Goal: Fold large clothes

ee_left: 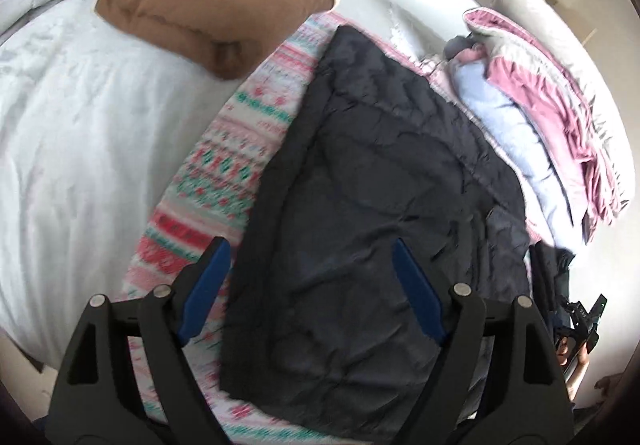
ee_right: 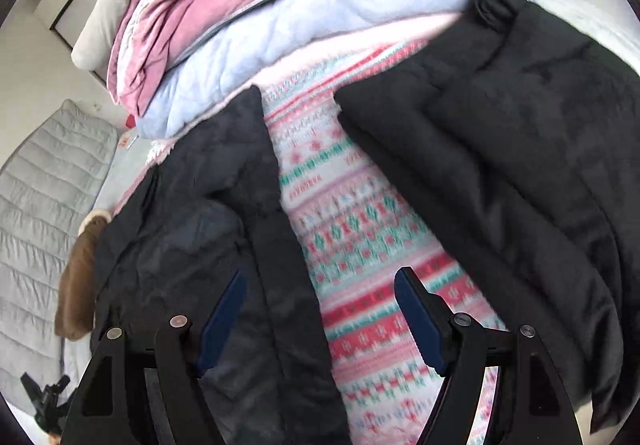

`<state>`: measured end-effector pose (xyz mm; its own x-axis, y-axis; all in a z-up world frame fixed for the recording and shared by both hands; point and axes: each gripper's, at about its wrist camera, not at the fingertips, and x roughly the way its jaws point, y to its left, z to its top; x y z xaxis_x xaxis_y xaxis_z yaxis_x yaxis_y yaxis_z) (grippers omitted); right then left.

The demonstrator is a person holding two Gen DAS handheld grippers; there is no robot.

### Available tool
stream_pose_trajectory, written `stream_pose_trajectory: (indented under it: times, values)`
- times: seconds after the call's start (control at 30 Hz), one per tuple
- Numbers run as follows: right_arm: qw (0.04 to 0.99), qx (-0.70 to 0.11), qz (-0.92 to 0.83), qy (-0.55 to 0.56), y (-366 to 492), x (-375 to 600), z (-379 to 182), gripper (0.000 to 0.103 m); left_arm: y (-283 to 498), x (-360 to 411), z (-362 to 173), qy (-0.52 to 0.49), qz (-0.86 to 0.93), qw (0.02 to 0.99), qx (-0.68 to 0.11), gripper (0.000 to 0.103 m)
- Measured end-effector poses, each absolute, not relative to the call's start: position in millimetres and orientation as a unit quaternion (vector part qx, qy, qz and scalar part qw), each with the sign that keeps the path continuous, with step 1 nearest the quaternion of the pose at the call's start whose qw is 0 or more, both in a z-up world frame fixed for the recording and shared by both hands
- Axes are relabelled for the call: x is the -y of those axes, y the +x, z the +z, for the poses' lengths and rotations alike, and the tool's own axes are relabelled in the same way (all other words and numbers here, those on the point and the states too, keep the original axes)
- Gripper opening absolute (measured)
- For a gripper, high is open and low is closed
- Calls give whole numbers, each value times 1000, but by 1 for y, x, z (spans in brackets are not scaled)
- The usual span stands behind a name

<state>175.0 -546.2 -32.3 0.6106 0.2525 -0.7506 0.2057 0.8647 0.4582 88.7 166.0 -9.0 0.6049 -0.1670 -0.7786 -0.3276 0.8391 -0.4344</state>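
The dark quilted jacket [ee_left: 360,205] lies flat on a pink-and-green patterned blanket [ee_left: 224,165] across the white bed [ee_left: 72,133], under the left gripper [ee_left: 308,265], jaws spread and empty, while the right gripper [ee_right: 320,297], likewise released, hangs over its edge and the blanket; no writing legible

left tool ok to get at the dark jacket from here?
Probably yes. The left tool is open, nothing between its fingers, and the dark jacket lies flat on the patterned blanket right below it, with nothing on top.
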Motion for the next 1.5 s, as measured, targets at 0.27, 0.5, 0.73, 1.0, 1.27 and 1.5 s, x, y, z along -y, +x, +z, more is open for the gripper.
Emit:
stream_pose_trajectory:
  times: [0.27,0.5,0.73,1.0,1.27,1.5]
  values:
    - [815,-491,45,306,128,535,-65,78,57,-181,-24,-293,20,836,-464,83]
    - [805,-502,38,312,99,525,-80,78,34,-167,-19,-260,2,852,-454,83]
    - [809,-500,37,306,83,515,-86,77,36,-167,-38,-270,5,837,-476,83]
    - [817,-498,38,287,80,507,-88,45,37,-152,-46,-250,-9,841,-479,80]
    - [842,-469,59,262,78,497,-70,7,32,-149,-47,-257,5,844,-471,63]
    - [849,-457,48,260,76,503,-65,5,29,-153,-59,-268,40,833,-483,16]
